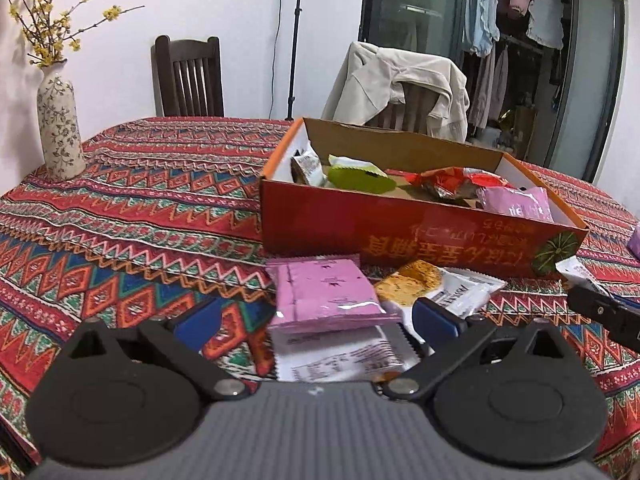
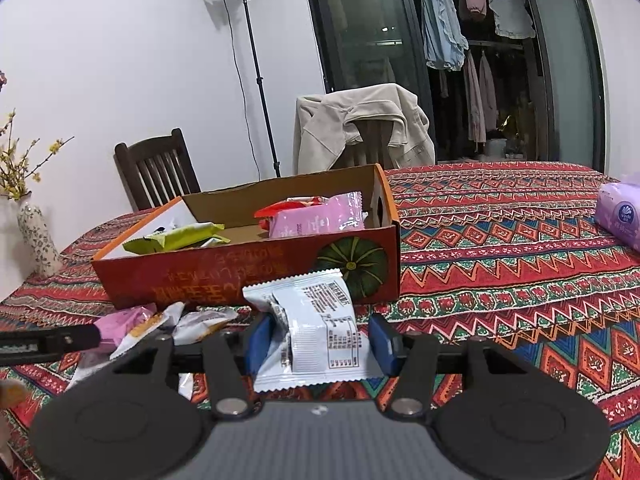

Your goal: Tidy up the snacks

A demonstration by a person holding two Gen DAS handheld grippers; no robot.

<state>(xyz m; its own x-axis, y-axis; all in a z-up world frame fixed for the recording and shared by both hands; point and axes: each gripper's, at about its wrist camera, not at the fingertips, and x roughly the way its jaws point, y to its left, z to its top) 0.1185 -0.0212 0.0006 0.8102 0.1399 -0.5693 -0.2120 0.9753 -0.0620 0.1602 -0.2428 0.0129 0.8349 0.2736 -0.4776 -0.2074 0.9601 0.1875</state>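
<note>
Right wrist view shows a white snack packet pinched between that gripper's blue fingers, held just near of the orange cardboard box. Inside the box lie green, red and pink packets. Left of it, the left gripper hangs with fingers spread wide, empty, over a pink packet topping a loose heap on the patterned counter. A floral vase stands far left.
</note>
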